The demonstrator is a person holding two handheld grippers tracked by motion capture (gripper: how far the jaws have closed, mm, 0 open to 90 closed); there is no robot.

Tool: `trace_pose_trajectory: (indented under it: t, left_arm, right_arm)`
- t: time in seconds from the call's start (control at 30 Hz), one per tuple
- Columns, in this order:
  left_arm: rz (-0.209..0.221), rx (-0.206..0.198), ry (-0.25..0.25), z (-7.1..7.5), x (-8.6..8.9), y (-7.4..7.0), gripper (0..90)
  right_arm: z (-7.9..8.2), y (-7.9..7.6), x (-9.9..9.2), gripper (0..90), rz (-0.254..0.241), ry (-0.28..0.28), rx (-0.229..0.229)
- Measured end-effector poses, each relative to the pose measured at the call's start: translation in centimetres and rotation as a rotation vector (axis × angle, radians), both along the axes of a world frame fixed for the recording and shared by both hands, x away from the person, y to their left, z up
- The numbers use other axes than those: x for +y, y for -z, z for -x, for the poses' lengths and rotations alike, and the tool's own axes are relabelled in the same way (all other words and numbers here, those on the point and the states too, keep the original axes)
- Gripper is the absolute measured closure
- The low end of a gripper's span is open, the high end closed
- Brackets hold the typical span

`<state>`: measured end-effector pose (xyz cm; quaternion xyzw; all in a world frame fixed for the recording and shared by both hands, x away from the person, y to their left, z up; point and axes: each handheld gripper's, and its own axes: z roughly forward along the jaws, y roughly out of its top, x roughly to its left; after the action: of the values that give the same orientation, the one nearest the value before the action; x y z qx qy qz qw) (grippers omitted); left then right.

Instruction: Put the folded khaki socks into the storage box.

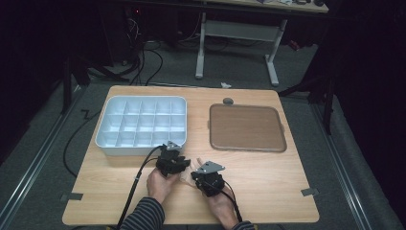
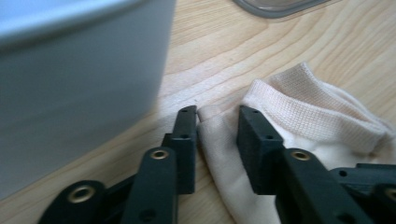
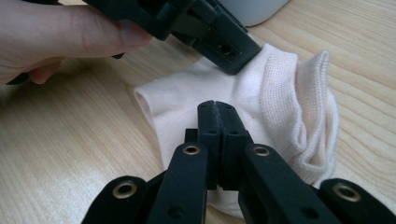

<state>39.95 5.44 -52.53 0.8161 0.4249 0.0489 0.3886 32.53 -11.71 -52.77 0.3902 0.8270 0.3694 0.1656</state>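
A cream sock (image 3: 280, 93) lies crumpled on the wooden table near its front edge, with the ribbed cuff (image 2: 317, 98) turned toward the far side. My left gripper (image 2: 217, 116) straddles one edge of the sock (image 2: 219, 154); cloth lies in the gap and the jaws stand apart. My right gripper (image 3: 215, 108) has its jaws pressed together with the tips down in the sock's fabric. From above, the left gripper (image 1: 183, 163) and the right gripper (image 1: 195, 175) face each other over the sock (image 1: 185, 178).
A white box with several compartments (image 1: 143, 149) stands just beyond the left gripper, its wall (image 2: 70, 79) close by. A brown tray (image 1: 246, 127) sits at the back right. A hand (image 3: 56, 37) holds the left gripper (image 3: 224, 51).
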Motion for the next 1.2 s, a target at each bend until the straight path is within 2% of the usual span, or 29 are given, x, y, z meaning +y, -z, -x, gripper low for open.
trace_pose_trajectory:
  t: [0.13, 0.23, 0.37, 0.57, 0.63, 0.83, 1.03, 1.2]
  left_arm:
    - [0.009, 0.009, 0.021, 0.2, -0.1, -0.1, 81.5]
    - [0.026, 0.038, 0.033, 0.1, 0.2, -0.1, 84.5]
    - [0.032, 0.044, 0.043, 0.3, 0.6, -0.3, 85.1]
    - [0.08, 0.053, 0.029, 0.7, 1.3, -0.1, 85.2]
    - [0.081, 0.059, 0.026, 0.8, 1.5, 0.0, 85.3]
    - [0.095, 0.049, 0.027, 1.0, 1.8, -0.5, 85.4]
    - [0.095, 0.05, 0.04, 1.2, 2.0, -0.5, 85.4]
    - [0.101, 0.037, 0.044, 1.4, 2.1, -0.8, 85.4]
  right_arm:
    - [0.2, 0.1, -0.1, 90.0, -0.013, 0.005, 0.0]
    - [0.4, 0.1, -0.1, 90.0, -0.02, 0.007, 0.005]
    - [0.6, 0.2, -0.2, 89.9, -0.033, 0.003, 0.01]
    - [1.0, 0.2, 0.0, 90.0, -0.026, -0.009, 0.003]
    - [1.0, 0.1, 0.0, 90.0, -0.036, -0.01, 0.012]
    - [1.1, 0.0, 0.5, 90.0, -0.025, -0.028, 0.022]
    - [1.1, -0.1, 0.6, 90.0, -0.043, -0.044, 0.037]
    - [0.9, -1.1, 0.3, 89.9, -0.069, -0.029, 0.013]
